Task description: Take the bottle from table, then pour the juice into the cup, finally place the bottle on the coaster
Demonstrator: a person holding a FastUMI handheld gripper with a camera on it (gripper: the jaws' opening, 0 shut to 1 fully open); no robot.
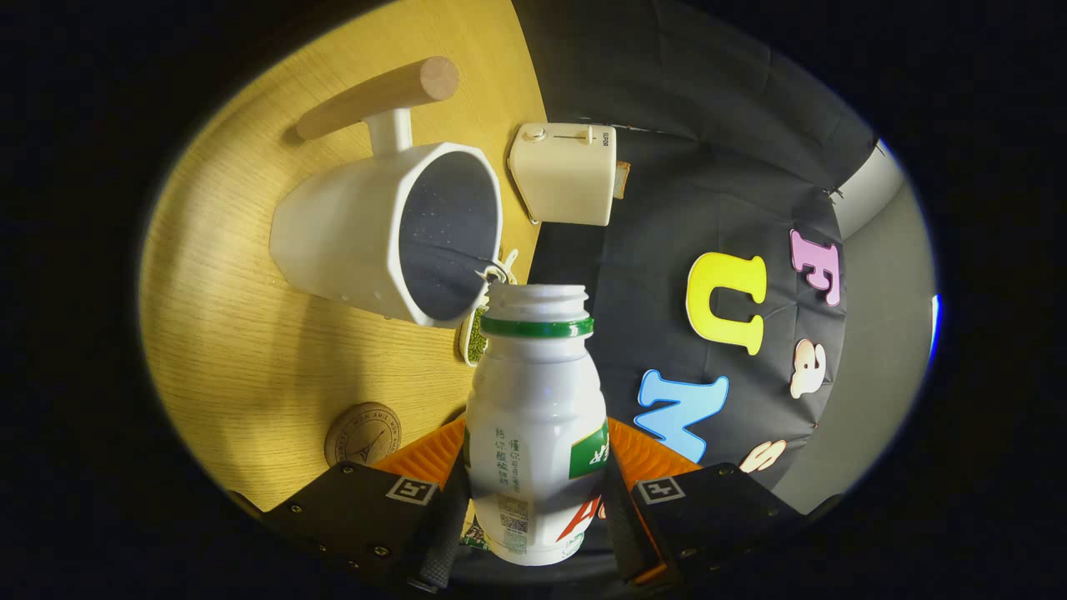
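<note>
My gripper (pixel 533 492) is shut on a white plastic bottle (pixel 535 417) with a green neck ring and no cap; both fingers press its sides. The whole view is rolled, so the bottle is tilted over the wooden table (pixel 250 333). Its open mouth (pixel 538 296) sits just beside the rim of a white faceted cup (pixel 375 225), whose dark inside faces me. A thick wooden handle (pixel 379 96) sticks out of the cup. A round brown coaster (pixel 363 435) lies on the table close to my left finger.
A cream toaster-shaped object (pixel 563 173) stands at the table's far edge beyond the cup. A small green-patterned item (pixel 475 333) lies partly hidden behind the bottle's neck.
</note>
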